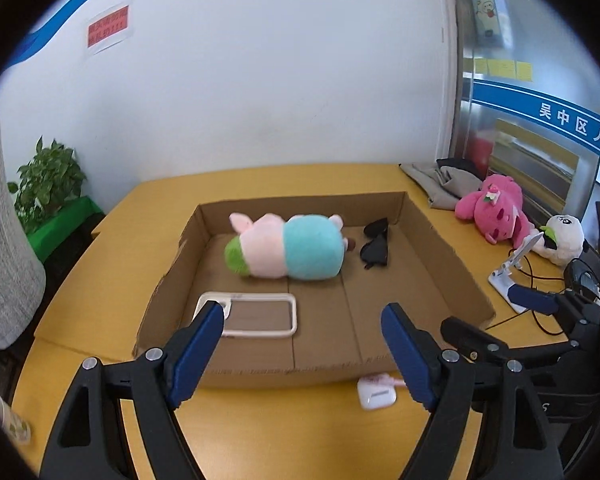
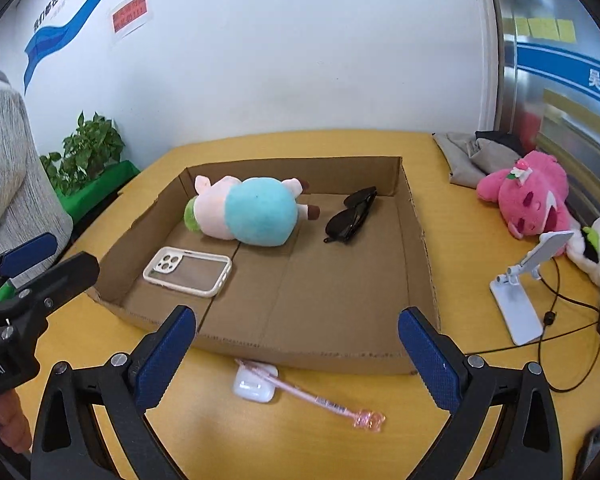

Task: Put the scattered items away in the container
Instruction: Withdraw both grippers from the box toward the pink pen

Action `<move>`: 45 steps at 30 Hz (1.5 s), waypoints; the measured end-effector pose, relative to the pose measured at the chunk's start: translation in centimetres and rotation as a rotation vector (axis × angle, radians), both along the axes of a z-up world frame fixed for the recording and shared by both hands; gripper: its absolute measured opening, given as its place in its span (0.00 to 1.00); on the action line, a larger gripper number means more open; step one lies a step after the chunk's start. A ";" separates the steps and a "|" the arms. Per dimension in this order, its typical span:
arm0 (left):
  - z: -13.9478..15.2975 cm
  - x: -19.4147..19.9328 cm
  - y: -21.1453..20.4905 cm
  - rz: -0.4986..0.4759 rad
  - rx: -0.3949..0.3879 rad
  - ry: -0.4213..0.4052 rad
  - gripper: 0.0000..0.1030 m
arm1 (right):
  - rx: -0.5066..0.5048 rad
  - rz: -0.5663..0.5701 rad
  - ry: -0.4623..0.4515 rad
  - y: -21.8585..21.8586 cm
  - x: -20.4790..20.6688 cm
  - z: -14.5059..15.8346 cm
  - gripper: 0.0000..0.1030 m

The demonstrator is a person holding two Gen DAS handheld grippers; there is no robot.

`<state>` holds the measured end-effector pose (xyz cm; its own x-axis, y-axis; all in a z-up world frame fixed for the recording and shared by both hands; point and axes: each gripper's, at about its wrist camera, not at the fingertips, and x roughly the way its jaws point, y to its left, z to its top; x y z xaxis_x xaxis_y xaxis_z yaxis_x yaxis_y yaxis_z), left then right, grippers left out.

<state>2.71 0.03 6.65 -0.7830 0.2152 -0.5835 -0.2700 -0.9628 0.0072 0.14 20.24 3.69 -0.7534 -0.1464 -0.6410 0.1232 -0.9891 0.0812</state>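
A shallow cardboard tray (image 1: 452, 264) (image 2: 420, 240) lies on the yellow table. Inside it are a pink, teal and green plush toy (image 1: 288, 248) (image 2: 252, 210), black sunglasses (image 1: 376, 246) (image 2: 352, 220) and a clear phone case (image 1: 260, 316) (image 2: 188, 270). Outside the tray's near wall, a white earbud case (image 1: 376, 394) (image 2: 254, 386) sits on the table with a pink pen (image 2: 316, 400) lying across it. My left gripper (image 1: 302, 320) hangs open over the tray's near edge, holding nothing. My right gripper (image 2: 296, 320) is open above the earbud case and pen, holding nothing.
To the right of the tray lie a pink plush (image 1: 496, 208) (image 2: 528, 196), a panda plush (image 1: 564, 236), a white phone stand (image 2: 520, 300) with a cable, and grey cloth (image 2: 472, 156). A person in a grey sweater (image 2: 12, 180) and a plant (image 2: 88, 152) are to the left.
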 end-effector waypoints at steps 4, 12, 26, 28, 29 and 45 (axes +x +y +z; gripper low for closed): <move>-0.3 1.2 -1.3 0.021 -0.002 -0.002 0.79 | 0.030 0.005 0.004 -0.8 1.3 -0.1 1.00; -0.9 1.8 -1.7 0.015 0.017 0.004 0.79 | 0.057 -0.009 -0.004 -1.1 2.4 -0.6 1.00; -2.5 0.8 -1.5 0.030 0.008 -0.030 0.79 | 0.056 -0.005 0.000 -1.2 1.5 -1.1 1.00; -2.6 0.7 -1.5 0.036 0.004 -0.032 0.79 | 0.056 -0.004 0.003 -1.2 1.5 -1.1 1.00; -2.6 0.7 -1.4 0.037 0.003 -0.032 0.79 | 0.056 -0.001 0.003 -1.2 1.5 -1.1 1.00; -2.2 0.8 -0.6 0.047 -0.020 -0.008 0.79 | 0.059 -0.014 -0.004 -0.7 1.3 -1.7 1.00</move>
<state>3.49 -0.56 4.40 -0.7874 0.1667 -0.5935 -0.2251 -0.9740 0.0250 1.41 19.57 2.01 -0.7526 -0.0977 -0.6511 0.1088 -0.9938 0.0233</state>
